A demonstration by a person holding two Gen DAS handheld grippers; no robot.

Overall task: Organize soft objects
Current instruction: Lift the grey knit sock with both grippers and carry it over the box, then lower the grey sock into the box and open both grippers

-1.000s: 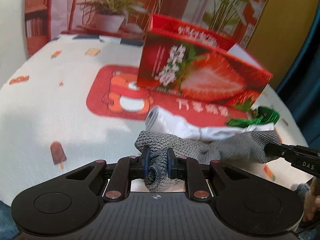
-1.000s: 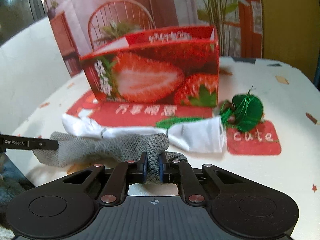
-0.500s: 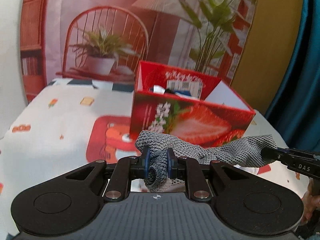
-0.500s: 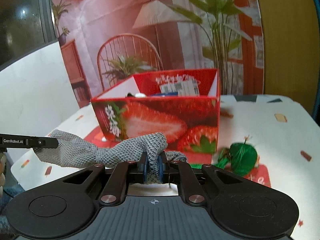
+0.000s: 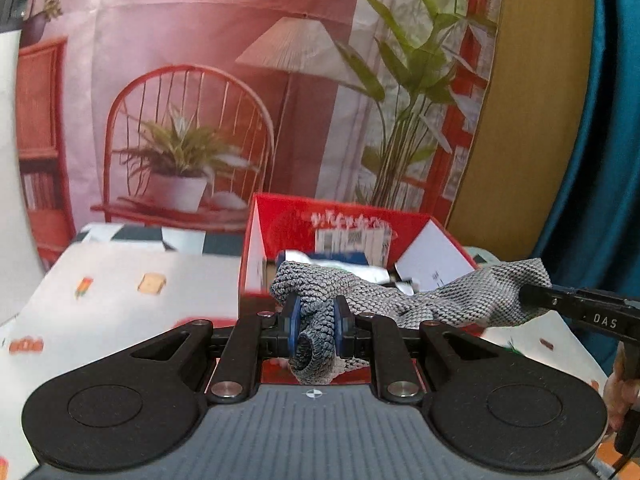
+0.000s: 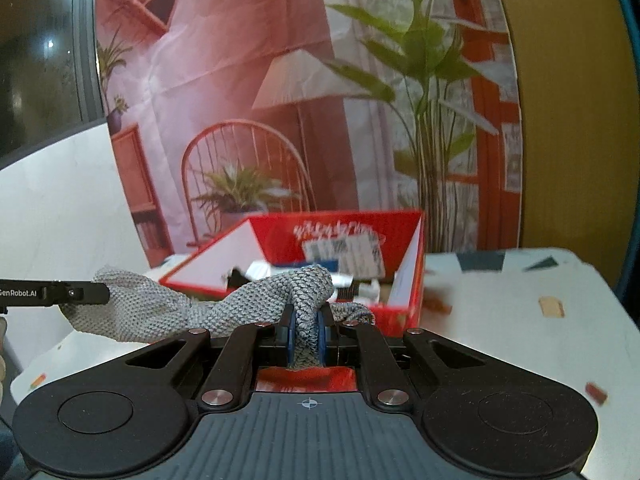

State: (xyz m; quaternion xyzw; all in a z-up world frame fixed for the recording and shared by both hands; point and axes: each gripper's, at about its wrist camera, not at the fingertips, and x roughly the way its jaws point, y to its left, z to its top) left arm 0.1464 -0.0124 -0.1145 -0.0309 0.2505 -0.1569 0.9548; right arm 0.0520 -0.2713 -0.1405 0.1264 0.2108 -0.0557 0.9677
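Note:
A grey knitted cloth (image 5: 404,300) hangs stretched between both grippers, in front of and just above the open red strawberry box (image 5: 416,226). My left gripper (image 5: 316,322) is shut on its left end. My right gripper (image 6: 307,332) is shut on its right end; the cloth also shows in the right wrist view (image 6: 224,308). The box (image 6: 400,220) holds several packets and folded items. Each gripper's finger shows at the edge of the other's view.
The box stands on a white table (image 5: 120,304) with small printed pictures. A printed backdrop with a chair, plants and a lamp (image 5: 288,48) hangs behind. A blue curtain (image 5: 616,160) is at the right.
Both grippers have lifted the grey cloth off the table to the height of the box's rim. The white cloth and green item on the table have dropped out of view.

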